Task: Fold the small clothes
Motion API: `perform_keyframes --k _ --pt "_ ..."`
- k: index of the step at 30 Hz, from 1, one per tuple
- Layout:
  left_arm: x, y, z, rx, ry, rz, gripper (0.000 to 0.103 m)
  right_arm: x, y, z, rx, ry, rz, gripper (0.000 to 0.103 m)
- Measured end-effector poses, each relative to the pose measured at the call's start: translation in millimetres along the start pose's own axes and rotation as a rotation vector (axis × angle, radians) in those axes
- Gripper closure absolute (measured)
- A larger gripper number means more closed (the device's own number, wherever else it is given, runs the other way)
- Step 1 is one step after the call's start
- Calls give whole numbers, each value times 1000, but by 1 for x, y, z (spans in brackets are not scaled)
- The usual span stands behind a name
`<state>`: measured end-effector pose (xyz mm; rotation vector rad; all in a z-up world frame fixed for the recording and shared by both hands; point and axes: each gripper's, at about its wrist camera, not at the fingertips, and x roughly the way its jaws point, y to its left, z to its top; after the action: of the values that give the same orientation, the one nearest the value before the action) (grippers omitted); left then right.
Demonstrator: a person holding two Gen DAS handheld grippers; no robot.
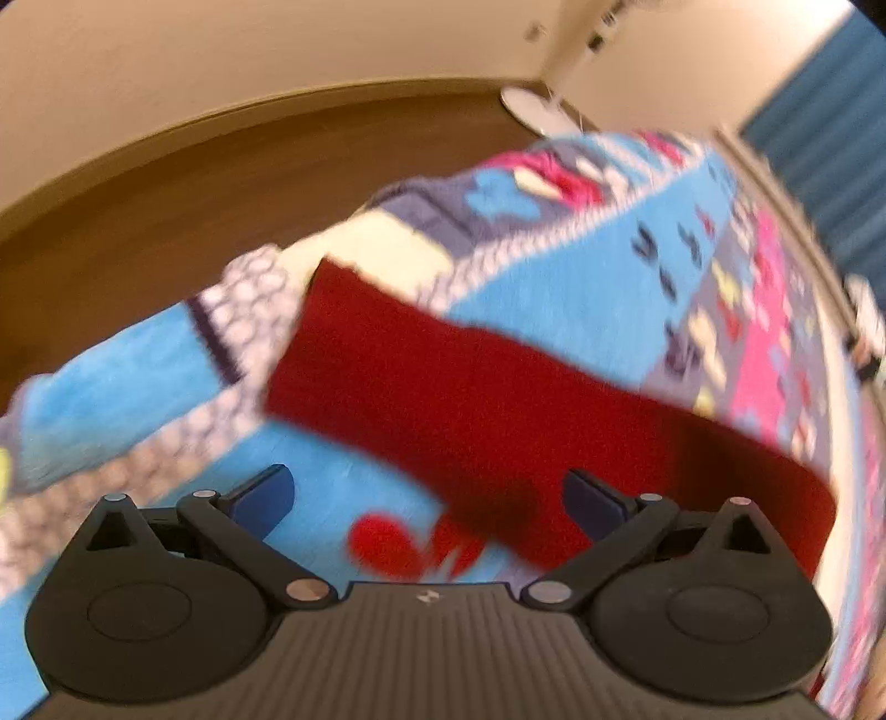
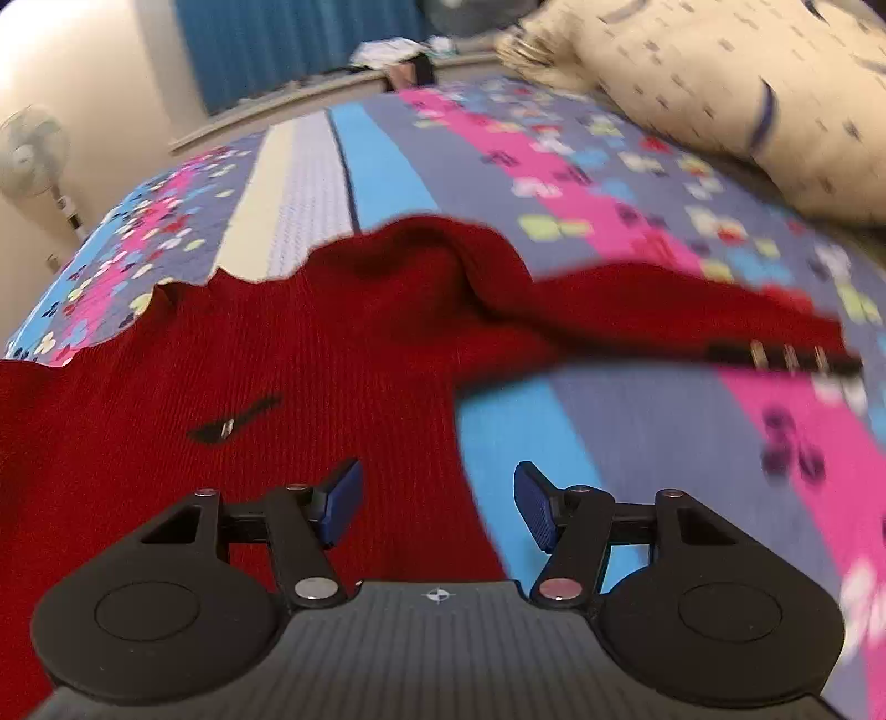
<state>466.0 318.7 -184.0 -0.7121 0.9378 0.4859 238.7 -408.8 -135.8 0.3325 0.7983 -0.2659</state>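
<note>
A small red knit sweater (image 2: 310,354) lies spread on a patterned bedspread (image 2: 637,421). In the right wrist view its body fills the left, one sleeve (image 2: 664,321) stretches right with a dark striped cuff (image 2: 786,354). My right gripper (image 2: 437,509) is open, hovering over the sweater's right edge. In the left wrist view a red part of the sweater (image 1: 498,404) lies diagonally across the bedspread (image 1: 554,288). My left gripper (image 1: 426,498) is open just above its near end, holding nothing. The view is blurred.
A cream patterned pillow (image 2: 747,88) lies at the bed's far right. A standing fan (image 2: 33,149) is by the wall at left, blue curtains (image 2: 288,50) behind. Brown floor (image 1: 221,183) lies beyond the bed's edge in the left wrist view.
</note>
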Motion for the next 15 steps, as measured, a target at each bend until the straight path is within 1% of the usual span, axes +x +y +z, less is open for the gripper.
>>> perform_keyframes --k 1,2,3,4,5,6,7,10,12,13,14,15 --pt "3 -4 4 -16 -8 -10 2 -1 1 -7 18 7 -3 41" --pt "5 -8 7 -28 -17 -10 7 -2 3 -11 26 24 -5 41" --pt "6 -12 12 -38 -34 5 32 -3 7 -15 19 35 -10 41" --pt "6 -15 16 -30 -47 23 84 -6 11 -18 8 41 -19 41" --pt "8 -18 22 -12 -35 36 89 -8 16 -19 -11 41 -22 41" --pt "5 -18 28 -20 -24 41 91 -12 20 -19 -27 33 -23 41" --pt "-5 -17 32 -16 -44 50 93 -15 25 -18 -41 21 -24 41" --pt "-46 -10 53 56 -180 105 93 -23 34 -12 -60 -19 -13 41" --pt "-74 4 73 60 -252 130 93 -24 36 -10 -49 -33 13 41" --pt "-86 10 81 54 -268 133 93 -23 37 -10 -44 -34 23 41" --pt "-92 16 90 42 -257 109 93 -20 38 -11 -39 -28 32 41" --pt "-94 18 95 33 -224 86 93 -16 38 -12 -28 -18 37 41"
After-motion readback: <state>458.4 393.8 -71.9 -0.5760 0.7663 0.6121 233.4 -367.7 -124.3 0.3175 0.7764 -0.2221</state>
